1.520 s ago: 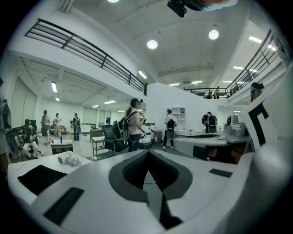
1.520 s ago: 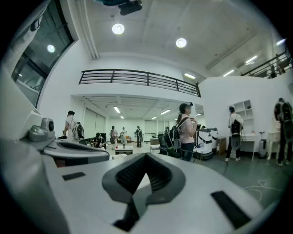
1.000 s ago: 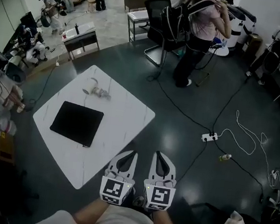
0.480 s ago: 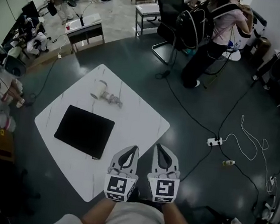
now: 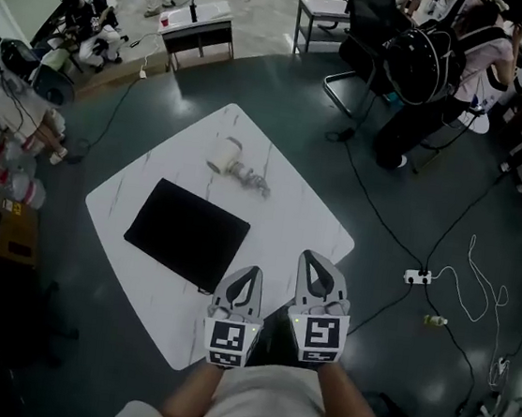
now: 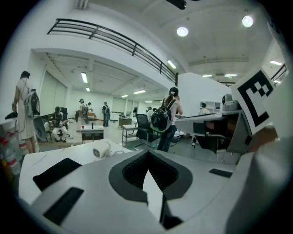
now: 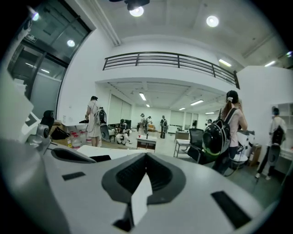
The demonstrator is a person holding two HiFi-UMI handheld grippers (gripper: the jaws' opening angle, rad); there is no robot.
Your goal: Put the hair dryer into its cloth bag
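Note:
A white hair dryer (image 5: 232,162) with its cord lies at the far side of the white table (image 5: 306,223). A flat black cloth bag (image 5: 187,234) lies nearer me on the same table. My left gripper (image 5: 250,273) and right gripper (image 5: 312,259) are held side by side over the table's near corner, both shut and empty, well short of the bag and dryer. In the left gripper view the hair dryer (image 6: 101,149) and the bag (image 6: 56,172) lie ahead to the left of the left gripper (image 6: 147,157). The right gripper (image 7: 146,160) points past the table into the room.
A person with a black backpack (image 5: 429,68) stands by an office chair (image 5: 372,9) beyond the table. A power strip (image 5: 418,277) and loose cables lie on the dark floor to the right. A small desk (image 5: 199,23) and cluttered benches (image 5: 32,71) stand at the left.
Both grippers have moved forward over the table's near corner, staying shut and side by side. The table, bag and dryer now sit closer and more central in the head view.

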